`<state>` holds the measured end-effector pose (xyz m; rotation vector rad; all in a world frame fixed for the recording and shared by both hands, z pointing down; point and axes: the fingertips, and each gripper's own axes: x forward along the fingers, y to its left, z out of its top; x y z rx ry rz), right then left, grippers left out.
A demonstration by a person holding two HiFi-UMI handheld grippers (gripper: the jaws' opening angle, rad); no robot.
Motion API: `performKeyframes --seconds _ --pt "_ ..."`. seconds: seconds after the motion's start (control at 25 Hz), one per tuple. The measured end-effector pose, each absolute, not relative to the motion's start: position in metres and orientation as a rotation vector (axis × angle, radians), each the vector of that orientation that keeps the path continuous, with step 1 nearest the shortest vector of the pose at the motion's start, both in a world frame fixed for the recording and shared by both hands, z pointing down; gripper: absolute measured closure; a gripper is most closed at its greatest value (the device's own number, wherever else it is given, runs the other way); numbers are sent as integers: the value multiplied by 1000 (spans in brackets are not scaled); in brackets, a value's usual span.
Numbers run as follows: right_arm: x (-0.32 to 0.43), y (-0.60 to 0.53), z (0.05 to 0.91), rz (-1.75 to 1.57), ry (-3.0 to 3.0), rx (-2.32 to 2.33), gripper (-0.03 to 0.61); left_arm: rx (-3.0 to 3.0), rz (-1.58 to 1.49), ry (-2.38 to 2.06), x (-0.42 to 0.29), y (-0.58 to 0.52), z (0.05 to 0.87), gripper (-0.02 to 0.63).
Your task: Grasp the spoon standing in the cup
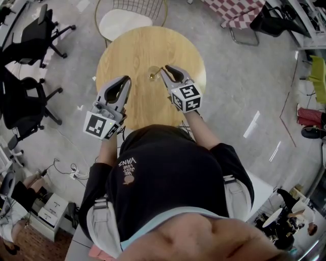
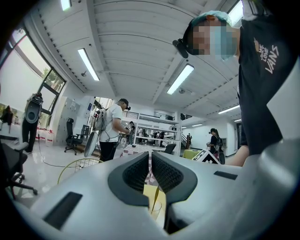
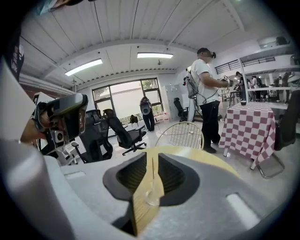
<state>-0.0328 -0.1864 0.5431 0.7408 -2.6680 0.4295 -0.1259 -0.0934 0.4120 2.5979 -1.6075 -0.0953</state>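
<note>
A small clear glass cup (image 1: pixel 153 74) stands near the middle of the round wooden table (image 1: pixel 137 48), with a thin gold spoon (image 1: pixel 158 68) leaning in it. My right gripper (image 1: pixel 164 68) hovers just right of the cup, jaws shut and holding nothing. My left gripper (image 1: pixel 126 79) hangs over the table's left part, a short way left of the cup, jaws also shut and empty. In the right gripper view the cup (image 3: pixel 152 197) and spoon handle (image 3: pixel 153 174) show through the slit below the jaws. The left gripper view shows the cup (image 2: pixel 157 209) and spoon (image 2: pixel 155 196) the same way.
A wire chair with a white seat (image 1: pixel 124 21) stands at the table's far edge. Black office chairs (image 1: pixel 30 35) are on the left and a chequered-cloth table (image 1: pixel 239 12) at the far right. Other people (image 3: pixel 206 93) stand around the room.
</note>
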Motion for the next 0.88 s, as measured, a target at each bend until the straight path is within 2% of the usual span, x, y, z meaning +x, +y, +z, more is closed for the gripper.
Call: performKeyframes --seconds 0.88 --pt "-43 -186 575 457 -2599 701 502 2568 -91 -1645 -135 -87 414 598"
